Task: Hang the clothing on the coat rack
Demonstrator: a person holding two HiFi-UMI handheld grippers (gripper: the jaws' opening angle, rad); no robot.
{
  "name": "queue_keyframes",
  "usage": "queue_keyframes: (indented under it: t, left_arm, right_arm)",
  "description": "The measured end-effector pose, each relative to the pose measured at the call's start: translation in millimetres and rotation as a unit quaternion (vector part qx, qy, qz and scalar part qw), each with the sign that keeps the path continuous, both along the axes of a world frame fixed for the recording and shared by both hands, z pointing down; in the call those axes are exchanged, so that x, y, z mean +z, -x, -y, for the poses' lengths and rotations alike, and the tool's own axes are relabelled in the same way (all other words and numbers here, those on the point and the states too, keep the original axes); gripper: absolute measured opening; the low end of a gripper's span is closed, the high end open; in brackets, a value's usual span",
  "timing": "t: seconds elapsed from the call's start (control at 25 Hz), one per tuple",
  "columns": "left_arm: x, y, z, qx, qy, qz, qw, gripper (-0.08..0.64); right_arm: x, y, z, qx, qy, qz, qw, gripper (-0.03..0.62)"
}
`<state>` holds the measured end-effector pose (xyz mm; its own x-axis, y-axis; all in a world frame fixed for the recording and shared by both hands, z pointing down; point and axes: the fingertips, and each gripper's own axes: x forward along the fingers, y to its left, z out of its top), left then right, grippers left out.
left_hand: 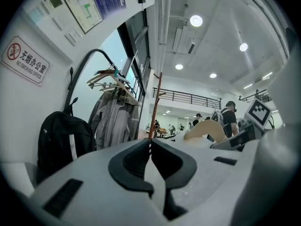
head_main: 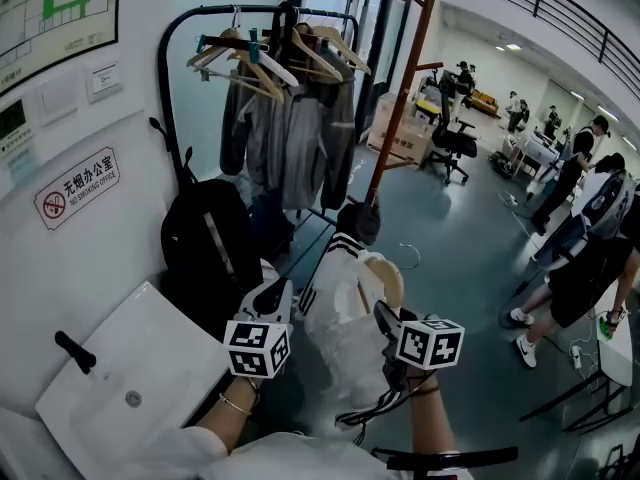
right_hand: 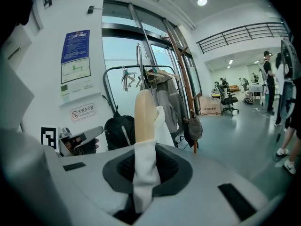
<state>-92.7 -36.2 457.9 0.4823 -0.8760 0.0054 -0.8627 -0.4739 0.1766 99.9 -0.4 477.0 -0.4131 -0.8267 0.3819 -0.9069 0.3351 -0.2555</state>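
Observation:
A white garment [head_main: 340,333] with black stripes hangs on a wooden hanger [head_main: 385,276] between my two grippers, low in the head view. My right gripper [head_main: 383,313] [right_hand: 146,149] is shut on the white cloth where it wraps one end of the hanger [right_hand: 144,114]. My left gripper [head_main: 283,290] [left_hand: 150,143] is shut at the garment's striped edge, with a thin sliver of cloth at its tips. The black clothes rack [head_main: 165,78] [right_hand: 110,74] stands ahead. It carries grey jackets [head_main: 290,133] and several wooden hangers.
A black backpack [head_main: 205,238] hangs at the rack's left end, by the wall. A wooden coat stand [head_main: 405,78] rises right of the rack, with a dark cap low on it. A white sink [head_main: 130,388] is at lower left. People [head_main: 580,268] and an office chair [head_main: 452,146] are on the right.

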Motion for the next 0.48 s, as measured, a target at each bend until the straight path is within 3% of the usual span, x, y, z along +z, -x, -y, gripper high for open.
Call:
queue_keyframes:
  t: [0.48]
  left_arm:
    - [16.8, -43.1, 62.7, -0.023, 0.016, 0.024, 0.9993, 0.018]
  right_arm:
    - [14.7, -46.2, 77.3, -0.028, 0.013, -0.002, 1.000, 0.044]
